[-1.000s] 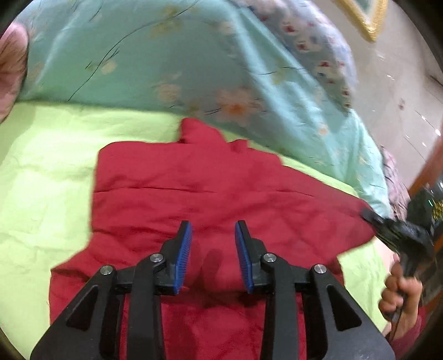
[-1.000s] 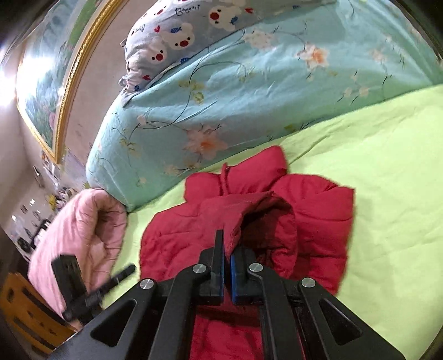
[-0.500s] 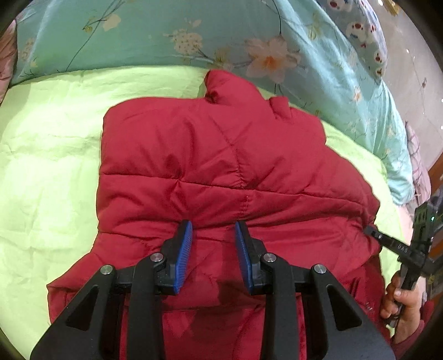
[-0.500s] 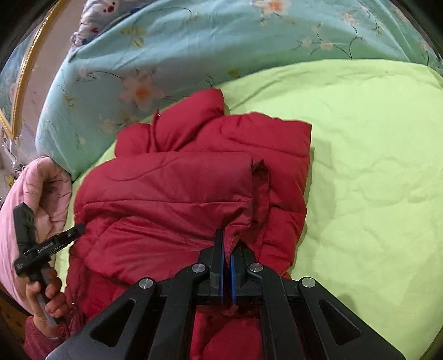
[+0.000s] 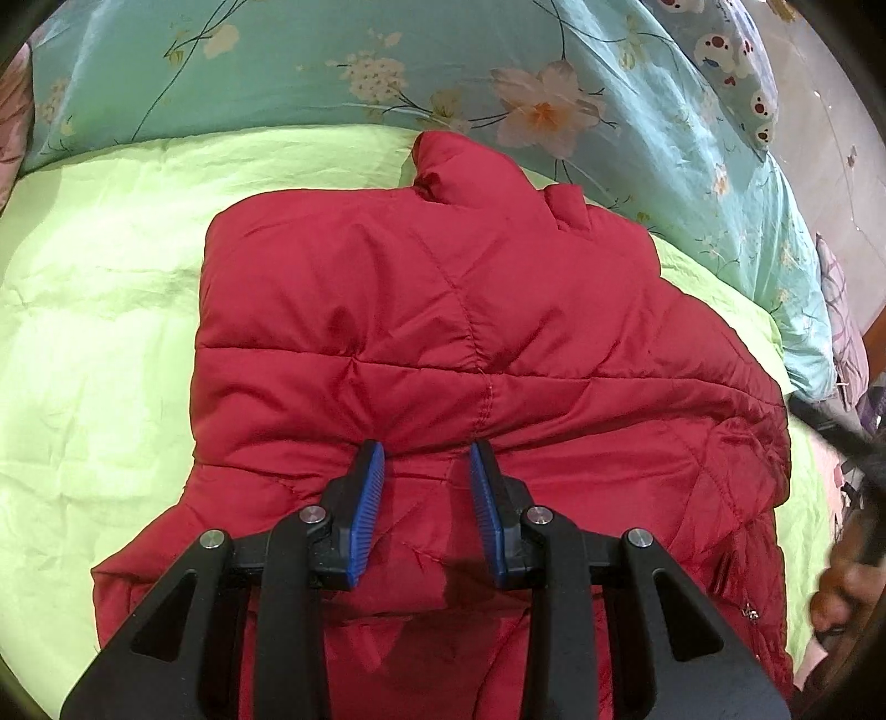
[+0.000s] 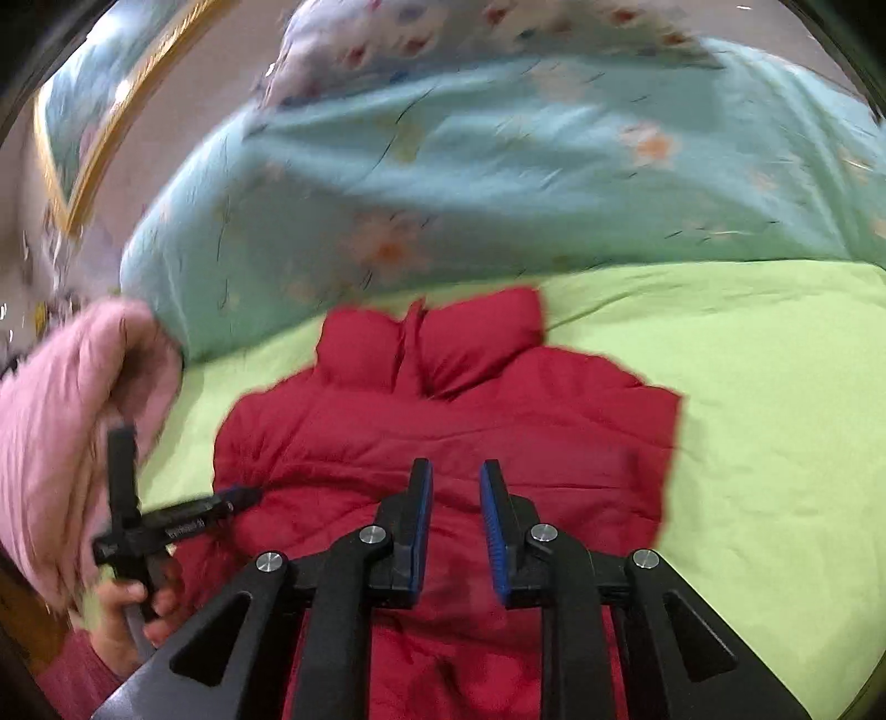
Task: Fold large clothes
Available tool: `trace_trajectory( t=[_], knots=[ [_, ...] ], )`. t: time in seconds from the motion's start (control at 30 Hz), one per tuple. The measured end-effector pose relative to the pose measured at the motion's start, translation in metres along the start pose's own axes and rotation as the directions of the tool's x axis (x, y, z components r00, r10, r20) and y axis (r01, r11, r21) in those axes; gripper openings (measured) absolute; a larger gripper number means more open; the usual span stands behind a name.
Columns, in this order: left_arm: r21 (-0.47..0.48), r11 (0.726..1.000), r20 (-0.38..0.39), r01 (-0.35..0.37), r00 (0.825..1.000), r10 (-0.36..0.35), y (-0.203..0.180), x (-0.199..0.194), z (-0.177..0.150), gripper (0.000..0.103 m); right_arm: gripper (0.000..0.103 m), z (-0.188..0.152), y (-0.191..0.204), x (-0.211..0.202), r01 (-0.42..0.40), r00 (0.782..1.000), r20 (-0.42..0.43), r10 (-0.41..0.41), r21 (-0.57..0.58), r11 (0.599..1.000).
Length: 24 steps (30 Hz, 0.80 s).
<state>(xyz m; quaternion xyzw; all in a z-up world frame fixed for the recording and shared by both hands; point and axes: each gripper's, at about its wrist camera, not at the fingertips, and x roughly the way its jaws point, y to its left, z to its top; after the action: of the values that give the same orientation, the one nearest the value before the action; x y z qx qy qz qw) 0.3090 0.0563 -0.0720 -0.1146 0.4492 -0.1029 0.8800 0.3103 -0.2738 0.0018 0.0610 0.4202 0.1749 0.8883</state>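
Note:
A red quilted puffer jacket [image 5: 443, 332] lies on the lime-green bed sheet [image 5: 99, 310], collar towards the pillows, with a folded layer across its upper part. My left gripper [image 5: 426, 451] is open and empty, just above the jacket at the edge of the fold. In the right wrist view the jacket [image 6: 470, 421] lies flat, and my right gripper [image 6: 454, 471] is open and empty above its middle. The left gripper also shows there at the left [image 6: 232, 498], over the jacket's edge.
A turquoise floral quilt [image 5: 387, 66] is heaped behind the jacket. A cartoon-print pillow [image 5: 725, 50] lies on it. A pink blanket [image 6: 61, 421] lies at the bed's side. A gold-framed picture [image 6: 94, 122] hangs on the wall.
My right gripper has opened and let go of the jacket fold, then pulled back and up. My left gripper has moved closer over the jacket, still open.

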Motion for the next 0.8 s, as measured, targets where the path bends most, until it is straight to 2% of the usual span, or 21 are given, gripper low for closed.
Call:
trace_trajectory(
  t=[0.07,0.1,0.17,0.27,0.57,0.8],
  knots=[
    [-0.001,1.0,-0.002,0.004,1.0,-0.004,0.002,0.001,0.0,0.029,0.016,-0.007,-0.009,0.031,0.055,0.996,-0.077,-0.054,0.015,0.998],
    [-0.002,1.0,-0.003,0.007,1.0,-0.007,0.002,0.001,0.0,0.029,0.012,-0.011,-0.017,0.045,0.071,0.992,-0.108,-0.068,0.023,0.997],
    [-0.005,1.0,-0.01,0.014,1.0,-0.014,0.004,0.004,-0.001,0.029,0.011,-0.02,-0.029,0.062,0.045,0.989,-0.142,-0.037,0.058,0.997],
    [-0.012,1.0,-0.022,0.014,1.0,-0.014,0.007,0.009,-0.001,0.029,0.006,-0.025,-0.034,0.072,0.055,0.989,-0.144,-0.045,0.068,0.996],
    [0.015,0.999,-0.025,-0.042,0.999,0.042,0.002,0.02,0.0,0.03,0.006,-0.029,-0.033,0.086,0.056,0.988,-0.146,-0.046,0.065,0.996],
    [0.05,0.997,-0.049,-0.055,0.997,0.057,-0.004,0.009,0.004,0.03,0.008,-0.025,-0.033,0.063,0.035,0.991,-0.129,-0.023,0.086,0.996]
  ],
)
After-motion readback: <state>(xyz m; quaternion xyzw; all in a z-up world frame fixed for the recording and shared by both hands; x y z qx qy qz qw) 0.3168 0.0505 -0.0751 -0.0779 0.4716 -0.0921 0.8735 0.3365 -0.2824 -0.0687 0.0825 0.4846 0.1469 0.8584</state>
